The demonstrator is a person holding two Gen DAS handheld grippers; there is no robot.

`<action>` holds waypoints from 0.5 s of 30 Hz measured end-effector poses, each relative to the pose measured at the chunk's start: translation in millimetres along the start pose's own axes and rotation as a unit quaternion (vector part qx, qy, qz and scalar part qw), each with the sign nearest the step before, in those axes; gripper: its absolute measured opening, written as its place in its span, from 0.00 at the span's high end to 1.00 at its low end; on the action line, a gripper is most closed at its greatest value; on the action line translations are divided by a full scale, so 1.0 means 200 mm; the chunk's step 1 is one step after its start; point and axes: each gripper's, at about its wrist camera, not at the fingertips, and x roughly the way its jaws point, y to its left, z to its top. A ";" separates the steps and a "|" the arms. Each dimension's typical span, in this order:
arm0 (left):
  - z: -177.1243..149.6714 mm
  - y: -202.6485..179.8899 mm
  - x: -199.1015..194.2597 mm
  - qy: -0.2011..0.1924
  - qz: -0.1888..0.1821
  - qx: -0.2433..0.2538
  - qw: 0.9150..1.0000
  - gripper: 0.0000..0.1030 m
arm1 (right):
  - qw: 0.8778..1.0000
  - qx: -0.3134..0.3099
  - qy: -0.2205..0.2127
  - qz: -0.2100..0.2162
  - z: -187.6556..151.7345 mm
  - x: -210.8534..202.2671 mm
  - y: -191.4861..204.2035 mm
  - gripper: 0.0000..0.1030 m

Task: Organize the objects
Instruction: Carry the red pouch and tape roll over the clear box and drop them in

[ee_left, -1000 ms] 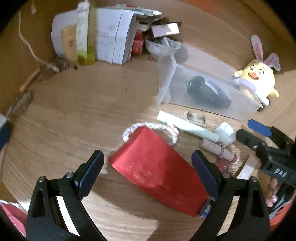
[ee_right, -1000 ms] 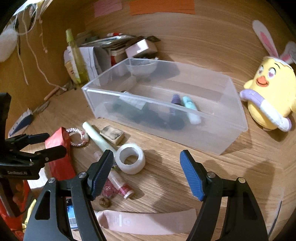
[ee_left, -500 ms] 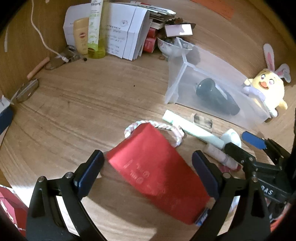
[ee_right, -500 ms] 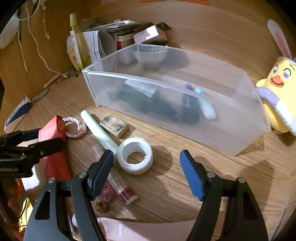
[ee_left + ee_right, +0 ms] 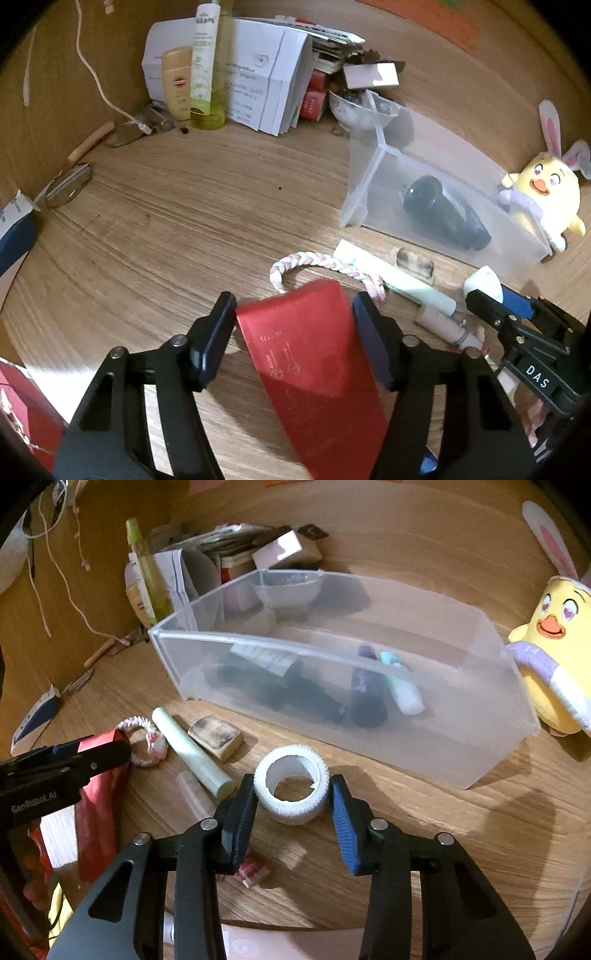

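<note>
- closing on a red packet (image 5: pixel 314 354), the left hand-held gripper (image 5: pixel 293 325) has its pads at the packet's two edges; the packet lies flat on the wooden worktop (image 5: pixel 166 229).
- the right hand-held gripper (image 5: pixel 293 801) is closing too, a white tape roll (image 5: pixel 291 788) between its pads, touching or nearly so, on the worktop just in front of the clear plastic bin (image 5: pixel 369 709).
- a braided hair tie (image 5: pixel 317 264) lies just beyond the packet's far end.
</note>
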 end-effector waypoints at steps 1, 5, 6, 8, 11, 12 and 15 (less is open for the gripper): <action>0.00 0.00 0.00 -0.001 -0.001 0.000 1.000 0.40 | 1.000 0.002 -0.002 0.000 0.00 0.00 0.00 0.65; 0.02 0.00 -0.02 -0.009 0.000 0.007 1.000 0.41 | 1.000 0.009 -0.009 0.000 0.01 -0.01 -0.02 0.65; 0.02 0.00 -0.03 -0.011 -0.001 0.007 1.000 0.41 | 1.000 0.010 -0.011 0.000 0.01 -0.02 -0.03 0.65; 0.03 -0.01 -0.05 -0.018 -0.003 0.011 1.000 0.41 | 1.000 0.013 -0.017 -0.001 0.01 -0.03 -0.03 0.65; 0.05 -0.03 -0.10 -0.034 -0.004 0.020 0.999 0.41 | 1.000 0.018 -0.025 0.000 0.01 -0.06 -0.05 0.65; 0.06 -0.03 -0.12 -0.040 -0.005 0.023 0.999 0.41 | 0.999 0.019 -0.029 0.000 0.02 -0.08 -0.05 0.65; 0.08 -0.06 -0.16 -0.055 -0.010 0.032 0.998 0.42 | 0.999 0.021 -0.041 -0.003 0.02 -0.12 -0.06 0.65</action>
